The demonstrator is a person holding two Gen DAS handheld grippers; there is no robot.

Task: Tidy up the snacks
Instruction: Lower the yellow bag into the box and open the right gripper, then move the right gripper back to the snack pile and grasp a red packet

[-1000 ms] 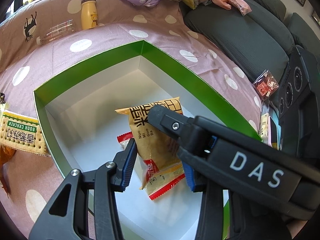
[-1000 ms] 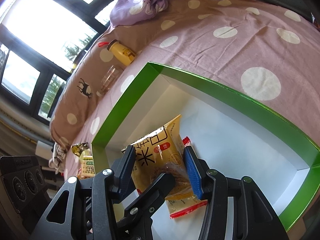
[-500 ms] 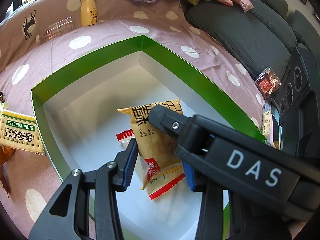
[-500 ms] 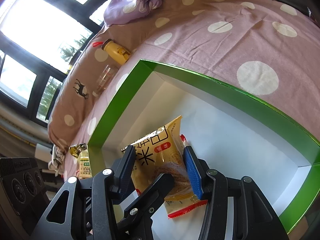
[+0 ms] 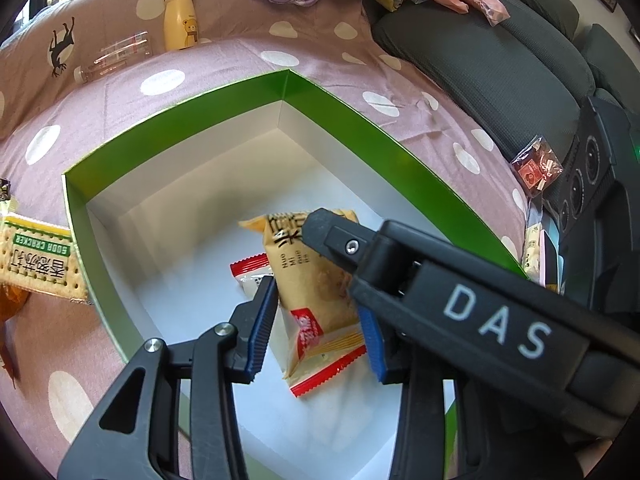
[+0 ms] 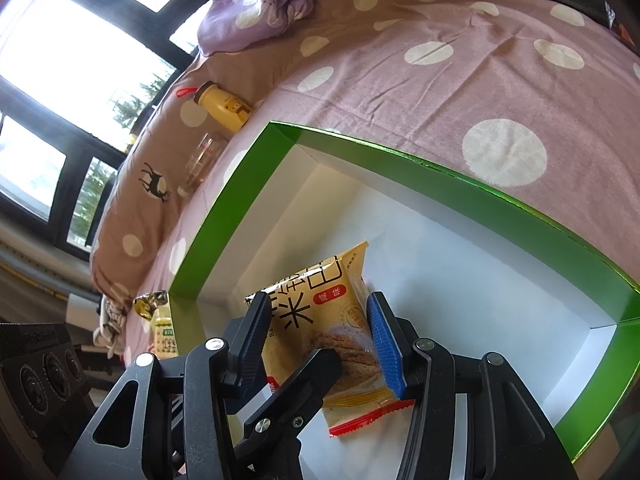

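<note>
A yellow-tan snack packet (image 5: 312, 288) lies on a red-edged white packet (image 5: 252, 270) inside the green box with white lining (image 5: 200, 104). My left gripper (image 5: 316, 328) hangs over them with its blue pads either side of the tan packet, jaws apart. My right gripper (image 6: 320, 340) is also open, its pads flanking the same tan packet (image 6: 320, 320) from the other side; its arm crosses the left wrist view. The box wall (image 6: 440, 168) shows in the right wrist view too.
The box sits on a pink polka-dot cover (image 5: 224, 56). A soda cracker pack (image 5: 38, 260) lies left of the box. A yellow bear bottle (image 5: 180, 24) and a clear glass (image 5: 116, 54) are behind. A red snack bag (image 5: 538, 168) rests on the grey sofa (image 5: 480, 60).
Both grippers have shifted slightly over the box; the packets stay where they lay and the jaws stay apart.
</note>
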